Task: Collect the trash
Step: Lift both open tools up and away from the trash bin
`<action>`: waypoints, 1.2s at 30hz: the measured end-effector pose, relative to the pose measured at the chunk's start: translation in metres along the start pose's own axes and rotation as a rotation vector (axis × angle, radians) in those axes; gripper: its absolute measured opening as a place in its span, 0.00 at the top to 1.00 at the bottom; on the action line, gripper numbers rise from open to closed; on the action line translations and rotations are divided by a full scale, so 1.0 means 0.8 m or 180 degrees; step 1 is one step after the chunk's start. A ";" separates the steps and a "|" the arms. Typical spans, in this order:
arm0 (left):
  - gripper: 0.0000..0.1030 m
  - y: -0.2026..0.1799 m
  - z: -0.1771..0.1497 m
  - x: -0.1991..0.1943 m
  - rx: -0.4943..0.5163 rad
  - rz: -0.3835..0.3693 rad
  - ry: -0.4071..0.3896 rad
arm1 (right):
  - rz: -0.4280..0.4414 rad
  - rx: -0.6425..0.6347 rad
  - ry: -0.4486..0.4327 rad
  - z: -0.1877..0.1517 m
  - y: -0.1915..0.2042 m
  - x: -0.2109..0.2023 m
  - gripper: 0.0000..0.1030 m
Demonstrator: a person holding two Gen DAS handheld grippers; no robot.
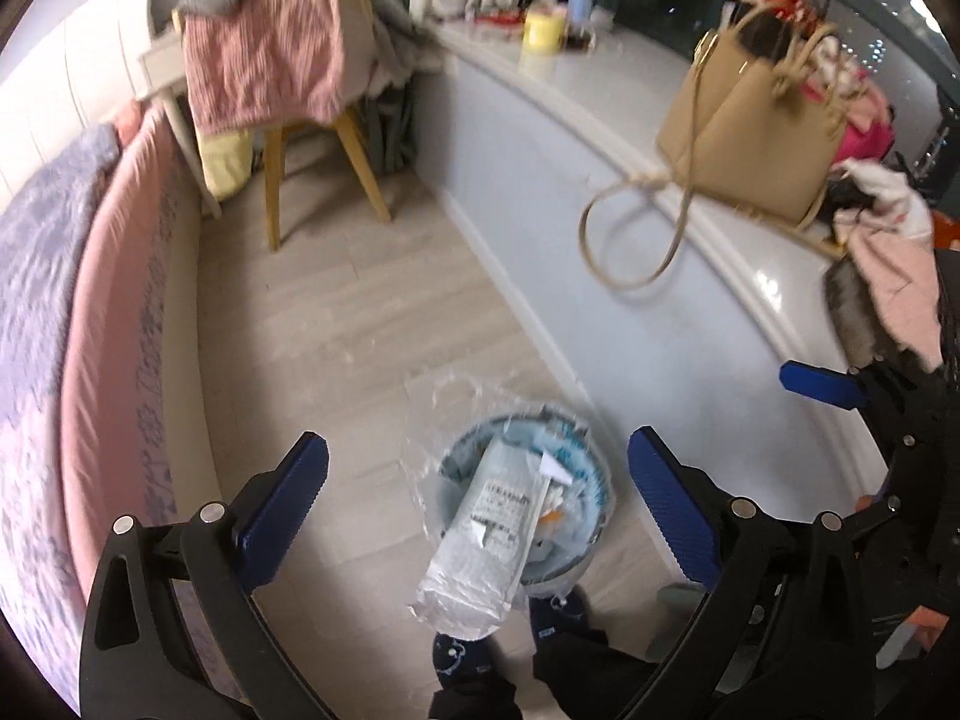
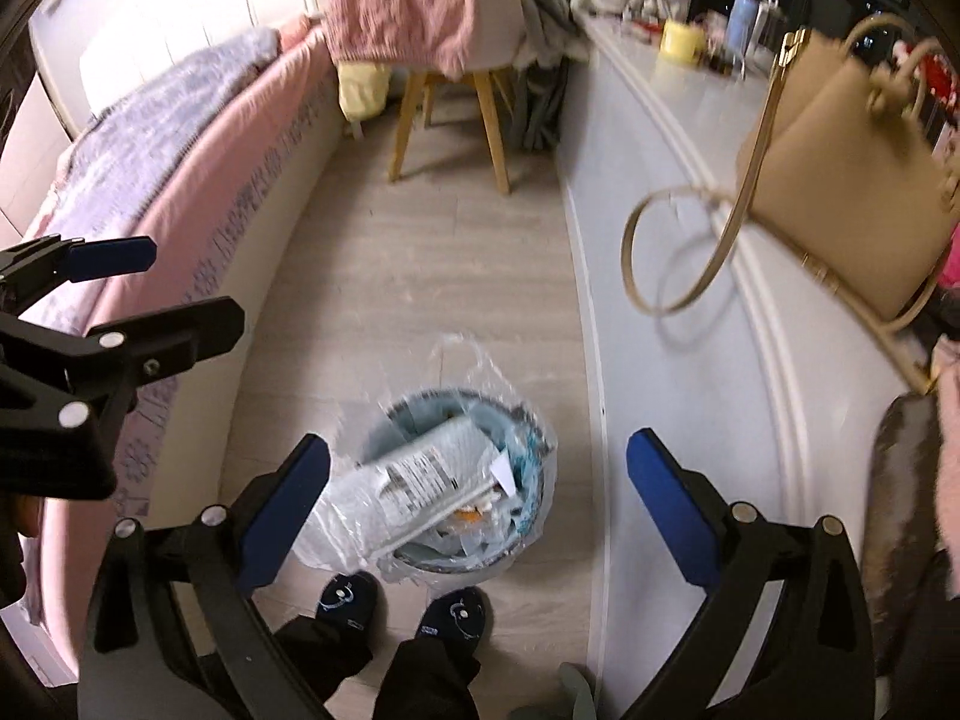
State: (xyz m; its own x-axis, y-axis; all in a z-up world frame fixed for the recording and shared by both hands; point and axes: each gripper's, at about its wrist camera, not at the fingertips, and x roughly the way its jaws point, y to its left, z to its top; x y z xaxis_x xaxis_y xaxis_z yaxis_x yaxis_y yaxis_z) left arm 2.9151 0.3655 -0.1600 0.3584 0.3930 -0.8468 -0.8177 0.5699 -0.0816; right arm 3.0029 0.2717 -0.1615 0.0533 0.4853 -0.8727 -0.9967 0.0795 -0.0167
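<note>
Both grippers, left (image 1: 478,507) and right (image 2: 478,504), fingers wide, empty; packet (image 1: 480,546) overhangs bin (image 1: 591,480), may slide out.

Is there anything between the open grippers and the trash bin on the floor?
Nothing visible stands between them. Both the left gripper and the right gripper are open and empty above the trash bin. A large plastic package sticks out over its rim and covers much of the opening.
</note>
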 end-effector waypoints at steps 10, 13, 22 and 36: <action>0.06 -0.007 0.043 -0.124 -0.0122 0.0074 -0.0517 | 0.0023 -0.0118 -0.0306 0.041 0.009 -0.092 0.06; 0.06 -0.009 0.047 -0.146 -0.0099 0.0160 -0.0623 | 0.0035 -0.0143 -0.0357 0.050 0.014 -0.105 0.06; 0.06 -0.010 0.049 -0.197 -0.0111 0.0487 -0.0797 | 0.0137 -0.0274 -0.0656 0.065 0.022 -0.148 0.06; 0.06 -0.010 0.010 -0.237 -0.0670 0.0995 -0.0766 | 0.0522 -0.0772 -0.0732 0.079 0.054 -0.168 0.06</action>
State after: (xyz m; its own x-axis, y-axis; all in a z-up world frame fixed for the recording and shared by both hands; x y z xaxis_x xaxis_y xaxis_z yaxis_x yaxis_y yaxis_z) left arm 2.8573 0.2921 0.0055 0.1538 0.6940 -0.7033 -0.9683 0.2476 0.0325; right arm 2.9562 0.2648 -0.0140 -0.1233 0.6596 -0.7415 -0.9772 -0.2107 -0.0249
